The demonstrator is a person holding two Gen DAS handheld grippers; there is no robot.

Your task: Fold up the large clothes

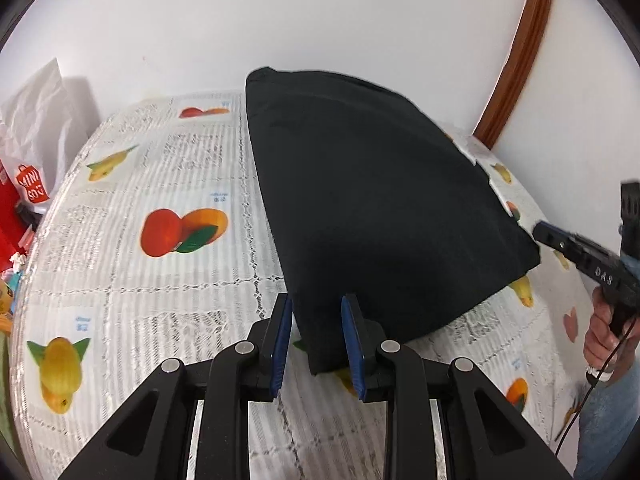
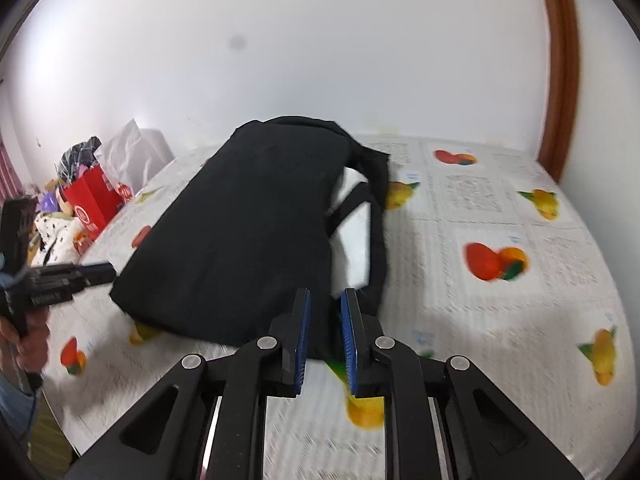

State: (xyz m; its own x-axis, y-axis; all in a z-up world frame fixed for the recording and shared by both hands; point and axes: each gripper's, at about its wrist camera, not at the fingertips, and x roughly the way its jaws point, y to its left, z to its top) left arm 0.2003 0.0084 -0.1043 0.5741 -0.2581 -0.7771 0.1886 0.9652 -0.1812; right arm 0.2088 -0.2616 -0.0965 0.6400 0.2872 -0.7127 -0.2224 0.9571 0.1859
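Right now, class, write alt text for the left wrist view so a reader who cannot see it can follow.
A folded black cloth garment lies on a table covered by a white lace, fruit-printed tablecloth. The left claw, open with blue pads, straddles the garment's near corner. At the right edge, a hand holds the right claw beside the garment's other corner.

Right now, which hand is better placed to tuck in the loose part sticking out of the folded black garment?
Right, probably. The loose sleeve trails off the black garment on the right tongs' side, just ahead of them. The left tongs sit at the opposite near corner.
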